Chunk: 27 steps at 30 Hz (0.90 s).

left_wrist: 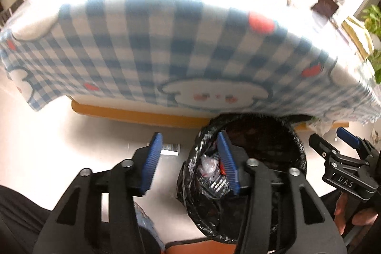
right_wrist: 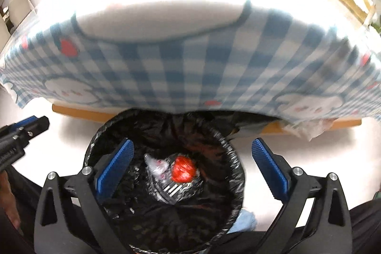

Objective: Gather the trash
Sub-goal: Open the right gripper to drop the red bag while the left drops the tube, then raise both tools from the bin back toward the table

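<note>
A round bin with a black liner stands on the pale floor under the table's edge. Inside lie a crumpled red wrapper, a white crumpled plastic piece and a black-and-white packet. My right gripper hangs wide open straight above the bin's mouth, nothing between its blue pads. My left gripper is open over the bin's left rim, also with nothing held. A small silvery packet lies on the floor left of the bin. Each gripper shows in the other's view: right gripper, left gripper.
A table with a blue-and-white checked cloth overhangs the far side of the bin, its wooden base behind. A light blue cloth-like thing lies by the bin's near side. A green plant is at the far right.
</note>
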Motion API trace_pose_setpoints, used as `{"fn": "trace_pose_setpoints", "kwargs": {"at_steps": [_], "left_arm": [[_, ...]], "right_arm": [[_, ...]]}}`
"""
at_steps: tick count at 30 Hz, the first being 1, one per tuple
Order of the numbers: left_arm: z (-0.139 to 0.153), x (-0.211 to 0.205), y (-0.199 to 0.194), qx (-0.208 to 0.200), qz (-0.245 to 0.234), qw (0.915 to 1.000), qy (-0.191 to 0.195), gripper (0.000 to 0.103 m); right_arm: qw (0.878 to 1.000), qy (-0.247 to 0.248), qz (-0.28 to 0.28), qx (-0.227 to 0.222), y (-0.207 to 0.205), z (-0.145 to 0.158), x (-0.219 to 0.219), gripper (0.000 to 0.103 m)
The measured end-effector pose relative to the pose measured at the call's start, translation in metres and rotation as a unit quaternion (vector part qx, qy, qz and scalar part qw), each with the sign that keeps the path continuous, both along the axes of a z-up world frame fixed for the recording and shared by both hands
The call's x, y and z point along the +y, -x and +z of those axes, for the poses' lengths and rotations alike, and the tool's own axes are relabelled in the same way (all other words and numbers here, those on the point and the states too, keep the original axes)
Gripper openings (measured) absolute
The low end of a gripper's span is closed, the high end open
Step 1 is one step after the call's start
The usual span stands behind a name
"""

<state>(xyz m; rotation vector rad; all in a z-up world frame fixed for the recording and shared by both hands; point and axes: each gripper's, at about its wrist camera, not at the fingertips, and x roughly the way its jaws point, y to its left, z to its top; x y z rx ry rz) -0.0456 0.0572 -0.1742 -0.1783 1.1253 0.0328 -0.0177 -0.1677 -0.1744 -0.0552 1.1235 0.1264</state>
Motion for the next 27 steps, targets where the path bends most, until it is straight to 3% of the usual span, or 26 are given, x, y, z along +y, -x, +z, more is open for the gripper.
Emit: {"fn": "trace_pose_setpoints", "kwargs": {"at_steps": [6,15,27], "left_arm": [[0.023,0.002,0.004,-0.022,0.008,0.9997,-0.007,0.073],[0.059,-0.006,0.011,-0.059,0.004,0.998,-0.023,0.092],[0.115,-0.014,0.005,-0.096,-0.003,0.995,-0.029,0.097]], "right_arm": [[1.0,-0.011,0.003,-0.012,0.004,0.016,-0.01,0.096],[0.999,-0.006,0.01,-0.043,0.011,0.051,-0.023,0.096],[0.996,0.004,0.004,-0.092,0.01,0.115,-0.047,0.096]]}}
